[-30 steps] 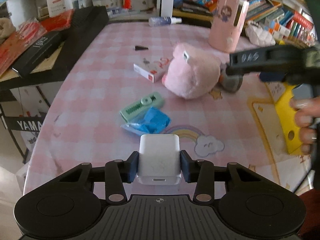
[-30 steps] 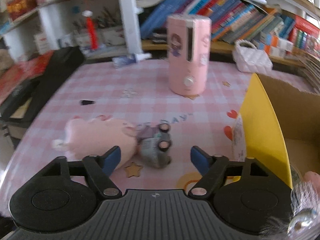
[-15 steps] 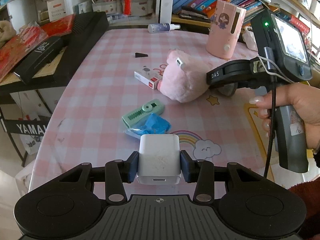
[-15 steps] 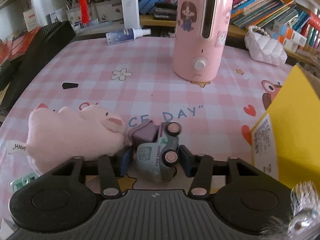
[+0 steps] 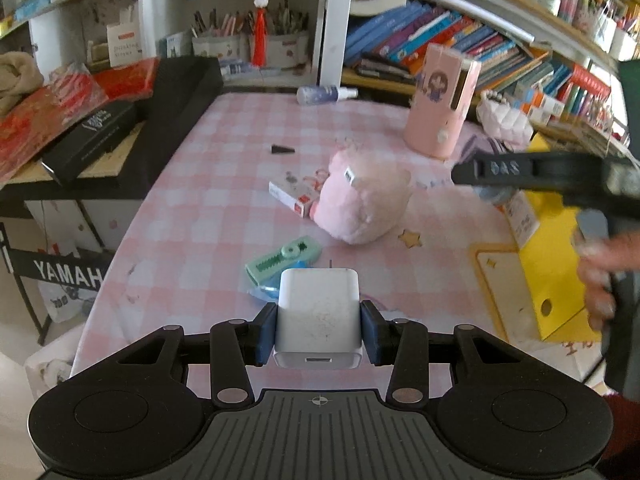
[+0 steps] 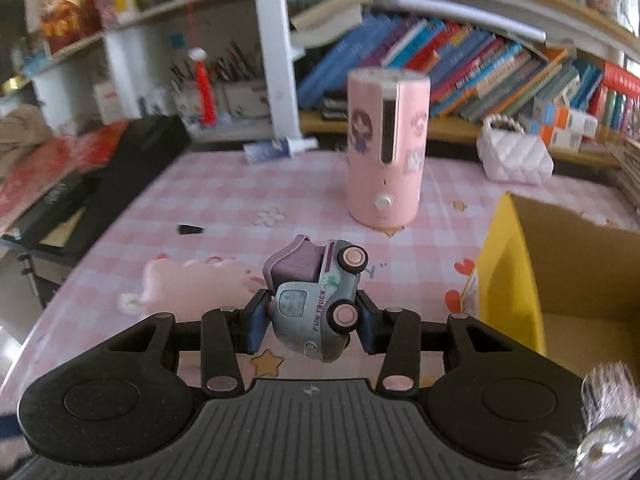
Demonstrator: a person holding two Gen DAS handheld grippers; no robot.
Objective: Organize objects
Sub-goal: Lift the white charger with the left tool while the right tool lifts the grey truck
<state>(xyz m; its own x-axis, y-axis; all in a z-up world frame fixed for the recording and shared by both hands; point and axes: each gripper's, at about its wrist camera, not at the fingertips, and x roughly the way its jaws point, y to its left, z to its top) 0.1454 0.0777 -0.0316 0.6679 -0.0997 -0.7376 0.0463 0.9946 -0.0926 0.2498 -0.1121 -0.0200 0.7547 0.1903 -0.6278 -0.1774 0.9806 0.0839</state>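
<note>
A: Which step is in hand?

B: Carrying, I'd judge. The left gripper (image 5: pixel 319 332) pinches a white charger block (image 5: pixel 319 314) between its blue pads, clear of the pink checked table (image 5: pixel 208 200). The right gripper (image 6: pixel 312 322) clamps a small toy truck (image 6: pixel 316 304), tipped on its side and lifted off the cloth.

A: And next?

B: Likely both loads go over to the yellow-walled cardboard box (image 6: pixel 508 280) at the right. The truck has to clear that flap before the fingers let go.

A: Any writing?

B: "FUN TRUCK" on the toy's side, "YAMAH", cut short, on the black stand (image 5: pixel 68 276) beside the table. The cloth shows lettering behind the truck, too hidden to read, perhaps the end of a word. The plush pig (image 5: pixel 362 204) and green comb-like thing (image 5: pixel 282 260) lie unsorted
</note>
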